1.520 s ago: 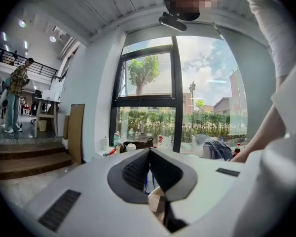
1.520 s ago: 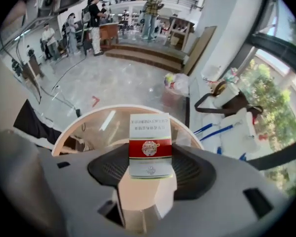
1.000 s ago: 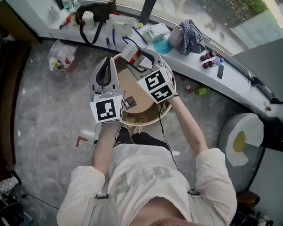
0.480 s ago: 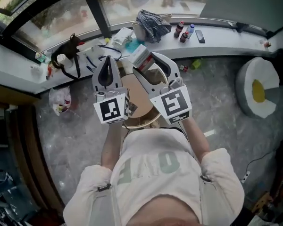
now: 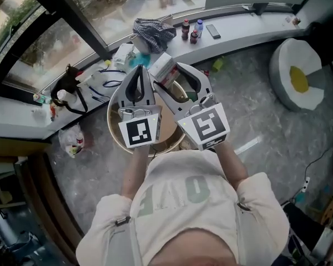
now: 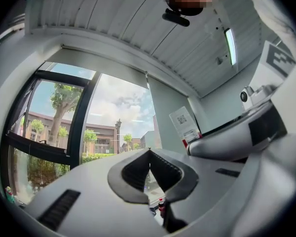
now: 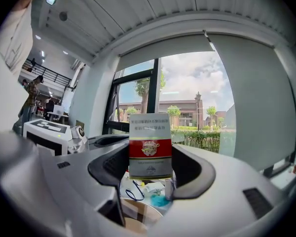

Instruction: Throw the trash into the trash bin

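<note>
Carton (image 5: 162, 66) sat clamped in the right gripper (image 5: 165, 74), up over the far side of the trash bin (image 5: 112, 134). Just left of it, the left gripper (image 5: 137, 70) hung with jaws pressed together, empty.

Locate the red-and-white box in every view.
Head view: red-and-white box upper centre, in the right tool.
Left gripper view: box right of centre.
Right gripper view: box centre, between the jaws.
Shared landmark: dark window post.
</note>
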`<state>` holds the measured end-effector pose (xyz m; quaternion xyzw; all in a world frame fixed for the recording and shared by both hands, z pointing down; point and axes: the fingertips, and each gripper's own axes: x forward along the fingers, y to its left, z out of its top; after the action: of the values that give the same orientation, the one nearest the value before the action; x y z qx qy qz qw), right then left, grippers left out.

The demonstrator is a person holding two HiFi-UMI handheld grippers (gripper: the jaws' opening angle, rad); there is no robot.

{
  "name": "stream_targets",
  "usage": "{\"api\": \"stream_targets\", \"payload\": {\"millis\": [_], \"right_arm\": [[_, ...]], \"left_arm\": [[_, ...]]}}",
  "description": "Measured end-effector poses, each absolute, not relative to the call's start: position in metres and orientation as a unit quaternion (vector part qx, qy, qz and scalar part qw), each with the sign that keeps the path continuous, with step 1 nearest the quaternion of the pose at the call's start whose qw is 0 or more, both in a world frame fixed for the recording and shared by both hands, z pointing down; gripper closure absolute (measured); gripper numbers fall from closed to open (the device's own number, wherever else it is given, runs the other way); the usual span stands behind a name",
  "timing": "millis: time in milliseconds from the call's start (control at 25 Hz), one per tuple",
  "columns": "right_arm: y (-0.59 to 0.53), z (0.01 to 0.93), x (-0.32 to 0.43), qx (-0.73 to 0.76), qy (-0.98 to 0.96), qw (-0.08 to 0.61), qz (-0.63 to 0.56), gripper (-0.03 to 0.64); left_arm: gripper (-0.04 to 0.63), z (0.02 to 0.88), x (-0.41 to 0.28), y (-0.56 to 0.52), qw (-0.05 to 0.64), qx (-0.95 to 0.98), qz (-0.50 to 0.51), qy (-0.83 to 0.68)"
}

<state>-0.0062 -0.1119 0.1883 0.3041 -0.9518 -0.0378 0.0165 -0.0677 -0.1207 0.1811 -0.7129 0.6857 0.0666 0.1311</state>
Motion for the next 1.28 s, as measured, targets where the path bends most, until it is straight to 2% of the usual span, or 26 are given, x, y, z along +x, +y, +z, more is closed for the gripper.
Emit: {"api": "stream_targets", "payload": {"millis": [200, 640, 920, 1080, 1280], "right_arm": [[-0.123, 0.203, 0.013, 0.323, -0.946, 0.01, -0.003, 0.347], [-0.181, 0.288, 0.058, 0.397, -0.911, 0.043, 0.101, 0.347], [-0.226, 0.431, 0.125, 0.458, -0.853, 0.106, 0.225, 0.348], [-0.245, 0.534, 0.167, 0.491, -0.817, 0.161, 0.256, 0.348], [-0.251, 0.648, 0.185, 0.487, -0.783, 0.231, 0.31, 0.348]], "left_arm": [[0.584, 0.187, -0.063, -0.123, 0.128, -0.718, 0.05, 0.683], [0.584, 0.248, -0.041, -0.138, 0.051, -0.755, 0.013, 0.653], [0.584, 0.344, 0.0, -0.157, -0.024, -0.796, -0.054, 0.602], [0.584, 0.385, 0.024, -0.17, -0.043, -0.81, -0.062, 0.582], [0.584, 0.417, 0.046, -0.19, -0.056, -0.825, -0.066, 0.558]]}}
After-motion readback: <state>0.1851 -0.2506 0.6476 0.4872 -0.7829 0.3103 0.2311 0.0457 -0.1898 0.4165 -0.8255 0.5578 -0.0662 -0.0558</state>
